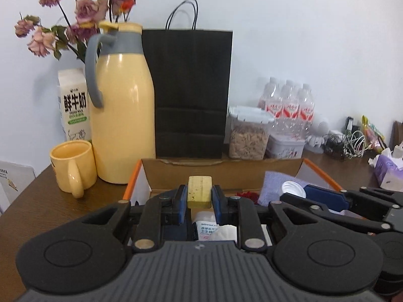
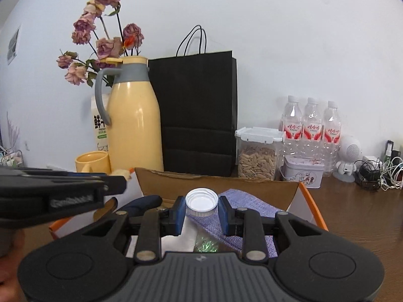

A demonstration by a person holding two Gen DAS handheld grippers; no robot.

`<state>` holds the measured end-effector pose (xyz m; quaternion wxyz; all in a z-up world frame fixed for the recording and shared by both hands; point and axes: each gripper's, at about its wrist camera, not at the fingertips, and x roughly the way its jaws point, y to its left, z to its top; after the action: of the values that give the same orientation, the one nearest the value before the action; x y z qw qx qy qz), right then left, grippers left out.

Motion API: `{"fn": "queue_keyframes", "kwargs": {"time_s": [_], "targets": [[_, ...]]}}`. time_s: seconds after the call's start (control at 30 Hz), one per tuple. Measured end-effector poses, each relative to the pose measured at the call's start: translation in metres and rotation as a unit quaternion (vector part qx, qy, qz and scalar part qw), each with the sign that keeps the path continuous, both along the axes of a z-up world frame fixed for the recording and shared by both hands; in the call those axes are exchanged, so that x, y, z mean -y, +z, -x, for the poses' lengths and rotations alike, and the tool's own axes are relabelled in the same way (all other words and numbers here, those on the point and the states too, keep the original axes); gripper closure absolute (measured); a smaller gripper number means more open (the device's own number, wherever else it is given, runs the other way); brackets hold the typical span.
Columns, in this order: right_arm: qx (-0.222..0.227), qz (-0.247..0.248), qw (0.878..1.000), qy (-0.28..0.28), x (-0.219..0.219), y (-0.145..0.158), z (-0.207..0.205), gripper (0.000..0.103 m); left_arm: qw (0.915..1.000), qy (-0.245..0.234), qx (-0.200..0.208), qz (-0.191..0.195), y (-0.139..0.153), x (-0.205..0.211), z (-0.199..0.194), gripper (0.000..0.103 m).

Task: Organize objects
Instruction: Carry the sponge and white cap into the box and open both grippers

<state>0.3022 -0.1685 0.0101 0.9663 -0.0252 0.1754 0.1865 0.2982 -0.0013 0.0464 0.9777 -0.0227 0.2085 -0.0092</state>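
My left gripper (image 1: 199, 193) is shut on a small yellow block (image 1: 199, 191) and holds it above an open cardboard box (image 1: 221, 173) with orange edges. My right gripper (image 2: 201, 207) is shut on a white bottle cap (image 2: 201, 202) over the same box (image 2: 216, 183). Inside the box lie a purple cloth (image 2: 248, 200), white paper packets (image 1: 210, 229) and something green (image 2: 206, 246). The right gripper with the white cap (image 1: 293, 188) shows at the right of the left wrist view. The left gripper (image 2: 121, 176) shows at the left of the right wrist view.
Behind the box stand a yellow thermos jug (image 1: 122, 105), a yellow mug (image 1: 73, 166), a milk carton (image 1: 74, 105), dried roses (image 1: 83, 7), a black paper bag (image 1: 189, 90), a seed container (image 1: 248, 133), water bottles (image 1: 289, 103), a tin (image 2: 303, 175), cables (image 2: 380, 173) and tissues (image 1: 388, 168).
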Motion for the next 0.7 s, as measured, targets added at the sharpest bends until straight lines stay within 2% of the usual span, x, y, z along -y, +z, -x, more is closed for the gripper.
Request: {"fn": "queue_keyframes", "kwargs": {"time_s": [0.03, 0.1, 0.17, 0.2, 0.23, 0.27, 0.3, 0.33, 0.37, 0.43, 0.57, 0.7], "targets": [[-0.003, 0.004, 1.000, 0.000, 0.000, -0.003, -0.002, 0.076, 1.0000, 0.003, -0.003, 0.001, -0.002, -0.002, -0.002, 0.079], [-0.012, 0.007, 1.000, -0.001, 0.001, -0.007, -0.006, 0.076, 1.0000, 0.008, -0.004, -0.001, -0.004, -0.004, -0.003, 0.062], [-0.018, 0.011, 1.000, -0.007, 0.002, -0.011, -0.007, 0.075, 0.9999, 0.011, 0.002, 0.000, -0.004, -0.006, -0.001, 0.040], [-0.019, 0.014, 1.000, -0.009, 0.002, -0.012, -0.007, 0.075, 0.9999, 0.011, 0.005, 0.000, -0.004, -0.006, 0.001, 0.036], [-0.021, 0.014, 1.000, -0.011, 0.003, -0.013, -0.006, 0.072, 0.9999, 0.010, 0.010, -0.001, -0.004, -0.006, 0.003, 0.023], [-0.021, 0.013, 1.000, -0.013, 0.005, -0.014, -0.005, 0.064, 0.9998, 0.012, 0.015, -0.004, -0.003, -0.006, 0.006, 0.011], [-0.020, 0.011, 1.000, -0.015, 0.006, -0.013, -0.003, 0.059, 0.9996, 0.015, 0.021, -0.008, -0.003, -0.006, 0.009, 0.007], [-0.017, 0.010, 1.000, -0.018, 0.008, -0.013, -0.002, 0.045, 0.9993, 0.017, 0.030, -0.011, -0.001, -0.005, 0.013, 0.000], [-0.012, 0.010, 1.000, -0.023, 0.009, -0.012, 0.000, 0.030, 0.9990, 0.018, 0.040, -0.011, 0.000, -0.005, 0.017, 0.000], [-0.001, 0.008, 1.000, -0.029, 0.011, -0.010, 0.005, 0.015, 0.9985, 0.025, 0.049, -0.010, 0.004, -0.006, 0.022, 0.000], [0.008, 0.004, 0.999, -0.038, 0.017, -0.005, 0.012, 0.000, 0.9981, 0.032, 0.051, -0.004, 0.011, -0.010, 0.029, 0.000], [0.013, 0.005, 0.999, -0.037, 0.024, 0.001, 0.021, 0.000, 0.9980, 0.035, 0.054, 0.000, 0.016, -0.014, 0.038, 0.000]]}}
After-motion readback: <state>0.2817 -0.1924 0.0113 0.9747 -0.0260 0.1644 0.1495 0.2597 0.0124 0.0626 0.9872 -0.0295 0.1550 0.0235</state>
